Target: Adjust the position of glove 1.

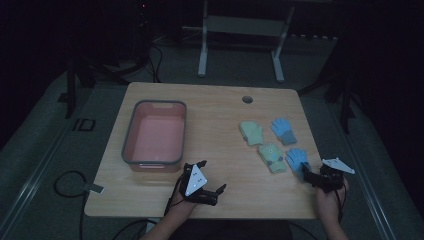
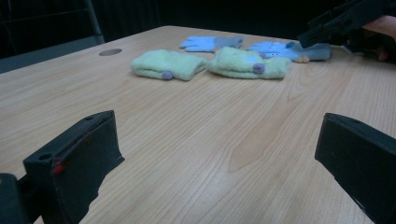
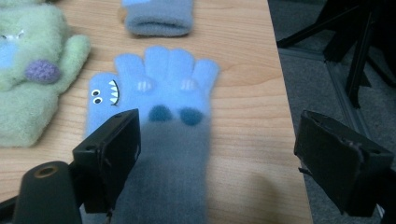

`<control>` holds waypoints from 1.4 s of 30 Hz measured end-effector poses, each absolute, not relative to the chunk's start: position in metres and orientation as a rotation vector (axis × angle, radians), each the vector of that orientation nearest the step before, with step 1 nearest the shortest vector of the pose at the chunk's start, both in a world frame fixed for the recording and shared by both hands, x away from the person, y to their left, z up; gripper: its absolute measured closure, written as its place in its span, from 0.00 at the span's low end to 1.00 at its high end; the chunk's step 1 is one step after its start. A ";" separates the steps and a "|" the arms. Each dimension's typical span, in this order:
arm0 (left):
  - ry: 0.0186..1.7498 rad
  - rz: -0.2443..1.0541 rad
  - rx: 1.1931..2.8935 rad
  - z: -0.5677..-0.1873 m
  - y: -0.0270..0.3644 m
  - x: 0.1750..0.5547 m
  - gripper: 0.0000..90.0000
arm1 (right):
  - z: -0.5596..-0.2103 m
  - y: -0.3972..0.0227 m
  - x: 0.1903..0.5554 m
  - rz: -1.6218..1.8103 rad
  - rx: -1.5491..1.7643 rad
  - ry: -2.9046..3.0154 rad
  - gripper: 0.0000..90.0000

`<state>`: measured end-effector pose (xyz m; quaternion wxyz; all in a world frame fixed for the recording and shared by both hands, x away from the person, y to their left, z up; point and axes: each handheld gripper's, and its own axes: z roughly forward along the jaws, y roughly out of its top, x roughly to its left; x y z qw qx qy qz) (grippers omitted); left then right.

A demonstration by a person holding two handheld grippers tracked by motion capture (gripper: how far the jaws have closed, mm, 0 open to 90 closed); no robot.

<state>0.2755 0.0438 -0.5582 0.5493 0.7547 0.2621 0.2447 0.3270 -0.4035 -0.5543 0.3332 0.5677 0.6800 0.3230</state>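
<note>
On the table (image 1: 220,120) I count four gloves: two green ones (image 1: 251,133) (image 1: 272,157) and two blue ones (image 1: 283,130) (image 1: 297,159), all bunched on the right side. Room's pretty dark, so the floor clutter is hard to make out. Pink tub (image 1: 154,135) on the left looks empty. Right claw (image 3: 217,154) is wide open over the near blue glove's grey cuff, not pinching it. Left claw (image 2: 215,163) is open too, nothing between its jaws.
</note>
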 end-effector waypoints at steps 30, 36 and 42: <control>0.626 0.577 1.782 -0.558 0.044 0.276 0.00 | -0.505 -0.410 0.336 0.903 1.544 1.773 0.13; 0.622 0.581 1.784 -0.558 0.044 0.275 0.00 | -0.487 -0.408 0.349 0.874 1.529 1.802 0.15; 0.626 0.574 1.780 -0.558 0.044 0.276 0.00 | -0.475 -0.397 0.361 0.883 1.494 1.856 0.18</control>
